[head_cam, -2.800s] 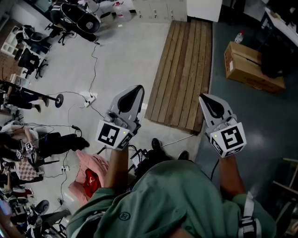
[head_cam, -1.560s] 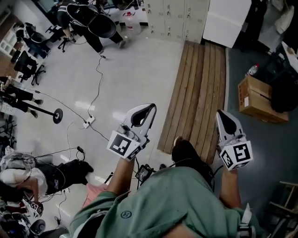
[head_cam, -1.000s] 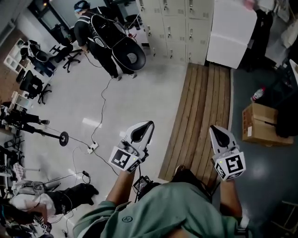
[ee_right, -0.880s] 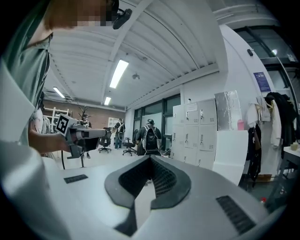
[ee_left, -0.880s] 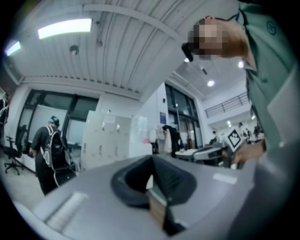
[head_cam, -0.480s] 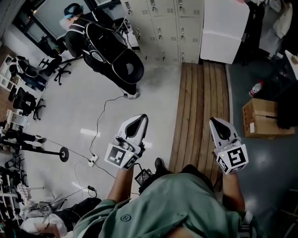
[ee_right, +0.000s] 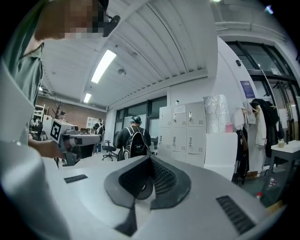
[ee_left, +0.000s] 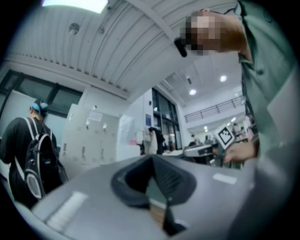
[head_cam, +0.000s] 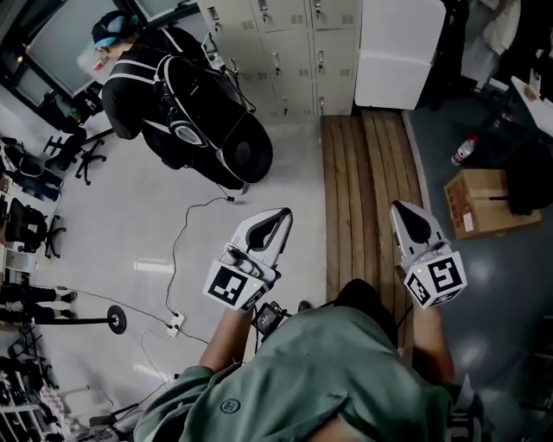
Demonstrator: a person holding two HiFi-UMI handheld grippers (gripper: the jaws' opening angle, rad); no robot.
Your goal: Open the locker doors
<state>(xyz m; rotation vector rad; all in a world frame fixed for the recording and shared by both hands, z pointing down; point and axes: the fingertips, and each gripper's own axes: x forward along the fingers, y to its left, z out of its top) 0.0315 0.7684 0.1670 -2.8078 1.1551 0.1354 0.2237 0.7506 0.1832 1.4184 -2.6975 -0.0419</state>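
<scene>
Jaws closed tight, nothing held: white plastic left gripper point(head_cam: 278, 217), white plastic right gripper point(head_cam: 401, 212). Well short of pale grey metal lockers point(head_cam: 289, 47), doors shut.

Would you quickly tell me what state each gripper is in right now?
Left gripper: closed, holding nothing.
Right gripper: closed, holding nothing.

You are wearing a green shirt point(head_cam: 328, 371) and holding a pale grey left gripper point(head_cam: 283, 212) and right gripper point(head_cam: 397, 207), each bearing black-and-white square markers. The lockers point(head_cam: 276, 34) are showing pale grey beside a white panel point(head_cam: 397, 52). Brown striped planks point(head_cam: 363, 198) are contrasting with a light grey floor point(head_cam: 130, 224). The box point(head_cam: 484, 203) is showing tan. A person point(head_cam: 138, 95) is wearing a blue cap point(head_cam: 108, 26) and a black backpack point(head_cam: 207, 112) with white outlines.
</scene>
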